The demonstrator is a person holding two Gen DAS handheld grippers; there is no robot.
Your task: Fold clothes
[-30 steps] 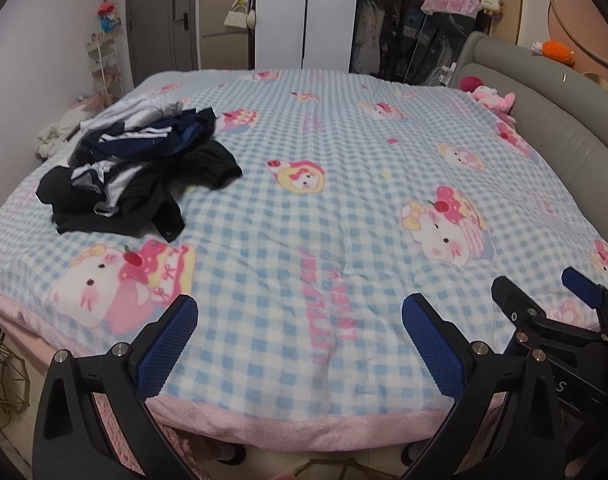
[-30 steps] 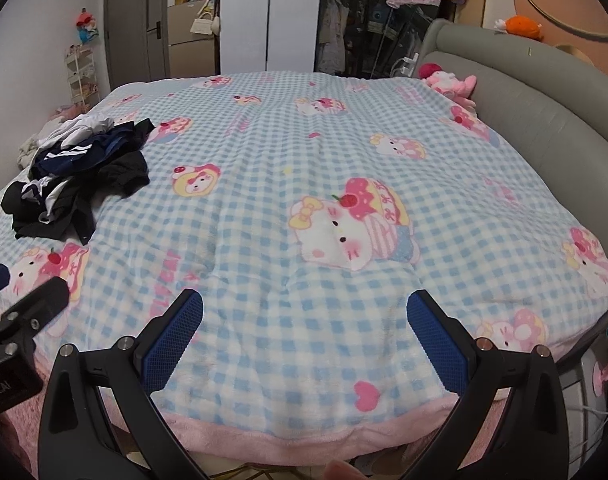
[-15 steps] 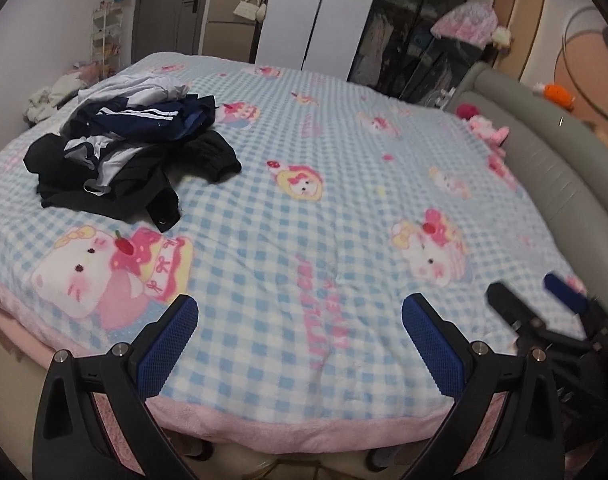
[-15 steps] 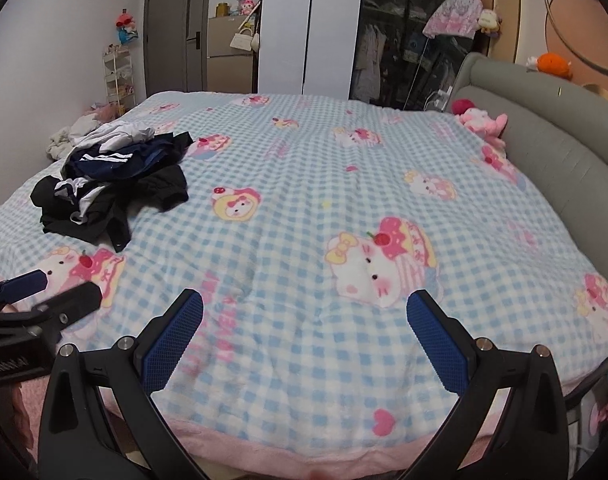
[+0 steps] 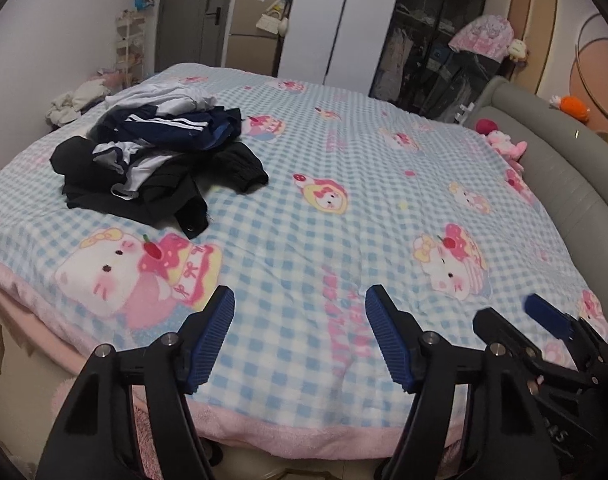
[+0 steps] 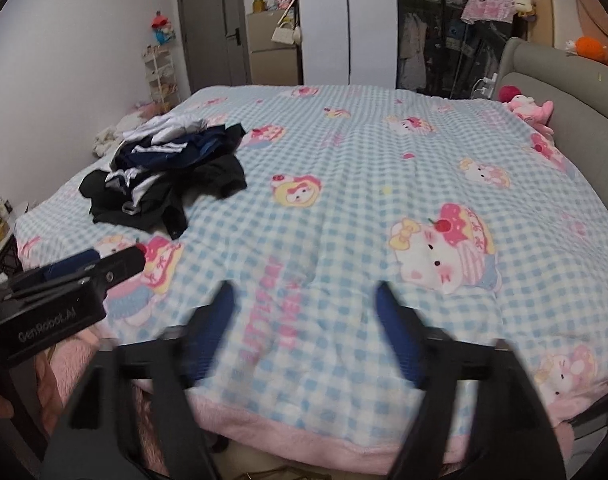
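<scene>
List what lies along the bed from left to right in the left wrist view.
Pile of dark clothes → yellow-haired cartoon print → pink plush toy → grey headboard.

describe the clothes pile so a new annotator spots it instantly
Start at the big bed with the blue-and-white checked cartoon-cat blanket. On its left half lies the clothes pile: rumpled black, navy white-striped and pale grey garments. It is the only dark heap on the blanket; the pink plush toy sits across by the grey headboard.
</scene>
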